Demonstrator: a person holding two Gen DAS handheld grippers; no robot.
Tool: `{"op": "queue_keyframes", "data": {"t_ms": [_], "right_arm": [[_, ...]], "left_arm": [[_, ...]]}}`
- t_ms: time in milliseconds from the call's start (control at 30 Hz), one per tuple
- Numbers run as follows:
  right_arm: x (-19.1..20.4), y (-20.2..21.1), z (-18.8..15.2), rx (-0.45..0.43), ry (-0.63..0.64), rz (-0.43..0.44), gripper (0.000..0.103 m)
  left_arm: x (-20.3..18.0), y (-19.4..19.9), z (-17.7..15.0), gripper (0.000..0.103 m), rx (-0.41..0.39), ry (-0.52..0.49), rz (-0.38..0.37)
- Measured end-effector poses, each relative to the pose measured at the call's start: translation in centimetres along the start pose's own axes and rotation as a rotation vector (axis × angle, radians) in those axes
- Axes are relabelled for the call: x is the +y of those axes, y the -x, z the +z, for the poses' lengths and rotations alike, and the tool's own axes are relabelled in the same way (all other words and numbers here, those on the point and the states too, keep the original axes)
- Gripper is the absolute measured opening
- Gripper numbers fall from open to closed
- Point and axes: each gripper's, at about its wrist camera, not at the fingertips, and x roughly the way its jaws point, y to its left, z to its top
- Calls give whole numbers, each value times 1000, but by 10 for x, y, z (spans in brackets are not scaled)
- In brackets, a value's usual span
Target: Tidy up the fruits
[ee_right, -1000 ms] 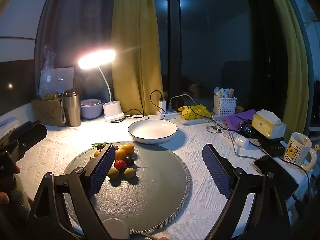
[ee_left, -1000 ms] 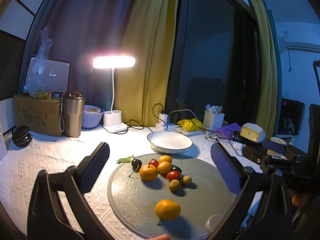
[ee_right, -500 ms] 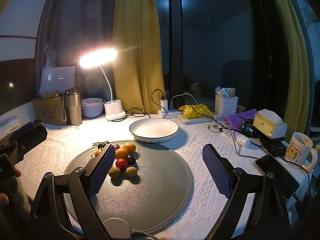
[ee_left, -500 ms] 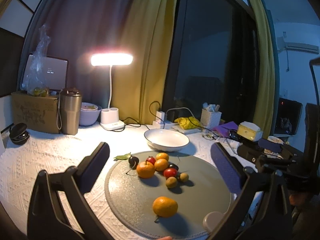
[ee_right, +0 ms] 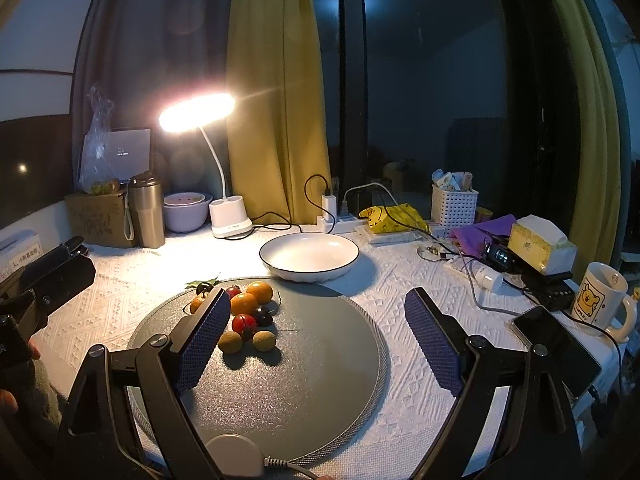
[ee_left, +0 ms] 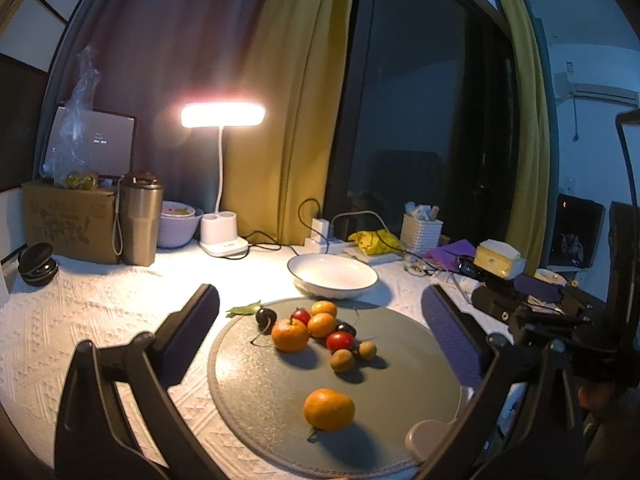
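A round grey mat (ee_left: 380,412) (ee_right: 304,372) carries a cluster of fruit: oranges (ee_left: 290,334) (ee_right: 243,303), red tomatoes (ee_left: 339,341) (ee_right: 244,323), dark cherries (ee_left: 265,316) and small brown fruits (ee_left: 342,360) (ee_right: 264,340). One orange (ee_left: 329,409) lies alone near the mat's front. An empty white bowl (ee_left: 332,275) (ee_right: 309,257) stands behind the mat. My left gripper (ee_left: 320,336) is open and empty above the mat. My right gripper (ee_right: 316,332) is open and empty, its left finger in front of the cluster.
A lit desk lamp (ee_right: 230,222), a steel tumbler (ee_right: 147,216), a purple bowl (ee_right: 187,211) and a cardboard box (ee_left: 68,220) stand at the back left. A power strip, white basket (ee_right: 454,202), tissue box (ee_right: 542,244), mug (ee_right: 604,300) and phone (ee_right: 556,344) crowd the right.
Both grippers have shifted slightly, so the mat and fruit sit a little lower and closer in both views. No fruit has moved.
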Motion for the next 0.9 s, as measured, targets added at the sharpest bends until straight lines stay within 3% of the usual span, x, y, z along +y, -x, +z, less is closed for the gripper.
{"op": "queue_keyframes", "data": {"t_ms": [900], "right_arm": [[-1,0,0,1,-1,3,92]], "left_arm": [[-4,-1,-3,102,13,-9,-16]]}}
